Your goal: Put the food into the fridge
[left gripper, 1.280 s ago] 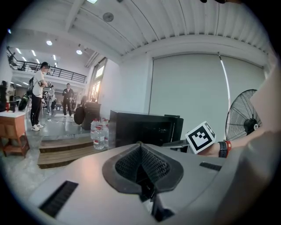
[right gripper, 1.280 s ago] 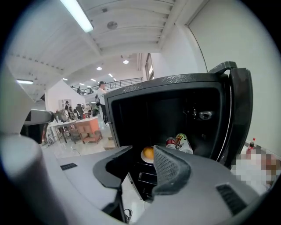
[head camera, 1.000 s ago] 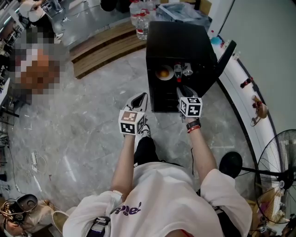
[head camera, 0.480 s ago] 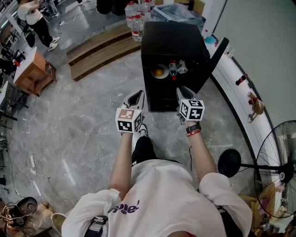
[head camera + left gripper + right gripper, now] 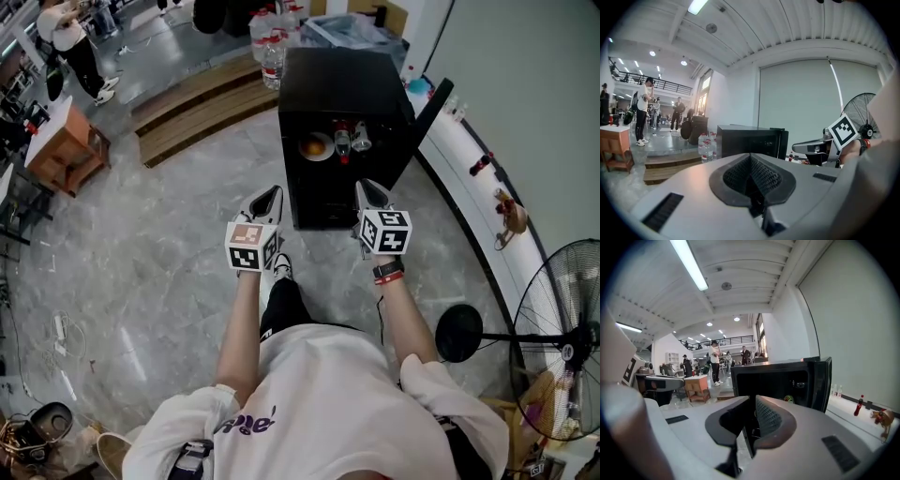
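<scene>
left gripper [image 5: 269, 194] jaws together, empty | right gripper [image 5: 372, 186] closing, narrow gap, empty | fridge [image 5: 342, 80] contents indistinct

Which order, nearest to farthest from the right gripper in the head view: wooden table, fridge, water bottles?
1. fridge, directly ahead of the right gripper, whose empty jaws are closing.
2. water bottles, beyond the fridge's left corner.
3. wooden table, far left.

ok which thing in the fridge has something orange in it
The white bowl at the left end of the fridge shelf; the two clear containers to its right show no orange.
</scene>
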{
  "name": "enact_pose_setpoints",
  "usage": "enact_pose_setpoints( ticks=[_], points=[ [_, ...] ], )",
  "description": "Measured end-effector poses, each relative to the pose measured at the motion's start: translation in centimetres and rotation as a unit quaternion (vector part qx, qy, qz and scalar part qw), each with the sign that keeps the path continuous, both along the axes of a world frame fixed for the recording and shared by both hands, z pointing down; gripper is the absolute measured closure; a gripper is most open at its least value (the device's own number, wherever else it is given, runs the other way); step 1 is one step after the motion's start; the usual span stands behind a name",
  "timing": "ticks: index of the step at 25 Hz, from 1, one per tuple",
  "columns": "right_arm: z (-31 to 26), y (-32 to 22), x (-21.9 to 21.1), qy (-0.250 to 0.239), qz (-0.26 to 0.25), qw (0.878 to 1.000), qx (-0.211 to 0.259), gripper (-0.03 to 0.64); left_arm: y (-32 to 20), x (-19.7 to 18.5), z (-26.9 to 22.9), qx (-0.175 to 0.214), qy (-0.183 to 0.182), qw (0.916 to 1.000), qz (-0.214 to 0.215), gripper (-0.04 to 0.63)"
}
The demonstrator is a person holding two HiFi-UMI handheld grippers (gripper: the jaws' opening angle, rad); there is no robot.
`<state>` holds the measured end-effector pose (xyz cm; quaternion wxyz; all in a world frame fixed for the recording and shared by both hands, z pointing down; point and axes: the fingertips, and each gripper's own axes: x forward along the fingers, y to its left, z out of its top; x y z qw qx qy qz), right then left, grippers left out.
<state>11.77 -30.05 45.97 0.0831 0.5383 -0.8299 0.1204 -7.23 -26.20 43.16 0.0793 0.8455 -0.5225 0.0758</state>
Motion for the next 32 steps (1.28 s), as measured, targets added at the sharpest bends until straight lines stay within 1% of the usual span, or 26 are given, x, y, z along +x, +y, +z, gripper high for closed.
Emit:
enact_pose_setpoints(
  ticks=[4, 10, 16, 24, 32],
  points=[
    [-0.8, 1.0, 0.7, 0.004, 0.008, 1.000, 0.012, 0.597, 0.7, -0.1, -0.5, 0.006, -0.002, 1.0000, -0.003, 0.575],
    [-1.4, 2.2, 1.7, -0.003, 0.022, 1.000, 0.019, 0.615, 1.5, 0.0, -0.8, 0.014, -0.003, 0.9998, -0.010, 0.577],
    [-2.4, 3.5, 1.8, -0.005, 0.030, 0.999, 0.029, 0.615, 2.1, -0.5, -1.4, 0.021, -0.004, 0.9997, -0.013, 0.577],
    [-3.0, 4.6, 2.0, -0.011, 0.034, 0.999, 0.036, 0.614, 2.8, 0.0, -1.7, 0.025, -0.007, 0.9996, -0.007, 0.575],
    [-2.6, 5.4, 2.3, -0.013, 0.035, 0.999, 0.031, 0.614, 3.4, 0.7, -1.5, 0.026, -0.007, 0.9996, 0.000, 0.577]
  ],
)
